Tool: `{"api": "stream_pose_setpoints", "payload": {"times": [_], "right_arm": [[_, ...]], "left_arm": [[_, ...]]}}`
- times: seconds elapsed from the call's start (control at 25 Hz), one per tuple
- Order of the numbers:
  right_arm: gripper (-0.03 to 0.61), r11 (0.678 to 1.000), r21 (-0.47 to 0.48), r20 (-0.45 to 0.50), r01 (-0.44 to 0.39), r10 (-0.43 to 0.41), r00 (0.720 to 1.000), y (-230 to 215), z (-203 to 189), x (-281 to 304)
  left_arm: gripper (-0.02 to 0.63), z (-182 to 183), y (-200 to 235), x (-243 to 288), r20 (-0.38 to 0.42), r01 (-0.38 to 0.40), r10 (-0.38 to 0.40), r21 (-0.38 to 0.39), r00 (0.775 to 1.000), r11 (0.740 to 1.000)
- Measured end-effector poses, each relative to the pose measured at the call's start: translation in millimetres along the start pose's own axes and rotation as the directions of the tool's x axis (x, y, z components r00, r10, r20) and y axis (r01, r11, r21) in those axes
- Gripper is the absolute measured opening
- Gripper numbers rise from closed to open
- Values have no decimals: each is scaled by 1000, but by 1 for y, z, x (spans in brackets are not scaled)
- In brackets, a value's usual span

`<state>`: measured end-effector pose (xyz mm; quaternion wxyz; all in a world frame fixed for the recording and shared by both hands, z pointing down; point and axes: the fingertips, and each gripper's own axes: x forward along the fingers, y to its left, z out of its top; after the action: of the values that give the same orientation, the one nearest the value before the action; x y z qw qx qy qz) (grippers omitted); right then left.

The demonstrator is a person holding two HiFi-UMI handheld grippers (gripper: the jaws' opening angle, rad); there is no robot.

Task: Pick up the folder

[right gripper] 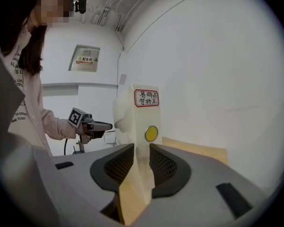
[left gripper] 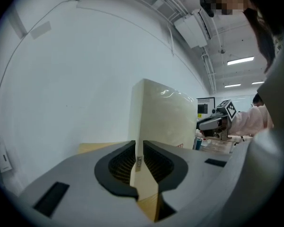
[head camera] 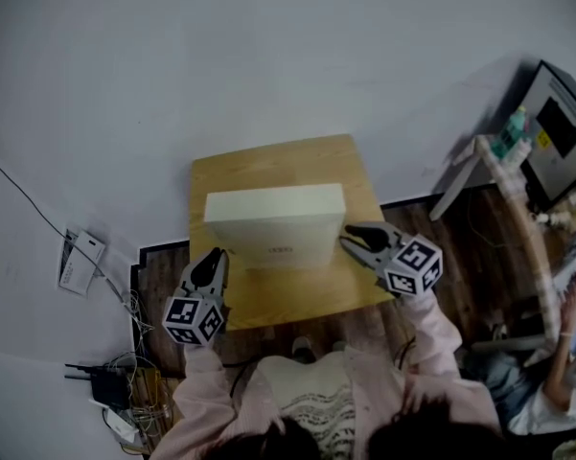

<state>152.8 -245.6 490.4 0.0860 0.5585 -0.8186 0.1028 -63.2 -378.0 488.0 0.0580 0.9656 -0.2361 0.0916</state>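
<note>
Cream and boxy, the folder [head camera: 276, 220] stands upright on the wooden desk [head camera: 297, 295] in my head view, with bare wood in front of it. My left gripper [head camera: 217, 257] and right gripper [head camera: 349, 239] sit just beside its near corners.

In the left gripper view, the fingers [left gripper: 120, 162] are a thin crack apart and hold nothing. The folder's edge is ahead.

In the right gripper view, the fingers [right gripper: 167, 167] are wider apart and empty. They face the narrow side, which has a red label [right gripper: 146, 98] and a yellow dot [right gripper: 151, 134].
</note>
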Motion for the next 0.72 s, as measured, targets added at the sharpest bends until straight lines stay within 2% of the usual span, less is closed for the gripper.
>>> {"api": "stream_pose_setpoints", "payload": {"times": [0.08,0.48,0.72], "right_arm": [[132,1000,21,6,-8,8,1000,1,1,1],[188,997,50,-14,-56,56,998,0,2,9],[225,996,50,-20,-77,78,997,1,1,14]], "left_arm": [[74,-1,1,3,1,32,-32,-6,999,999],[215,-7,-1,20,-38,194,-194,7,980,981],[259,-11,-5,27,-62,266,-265,10,962,964]]}}
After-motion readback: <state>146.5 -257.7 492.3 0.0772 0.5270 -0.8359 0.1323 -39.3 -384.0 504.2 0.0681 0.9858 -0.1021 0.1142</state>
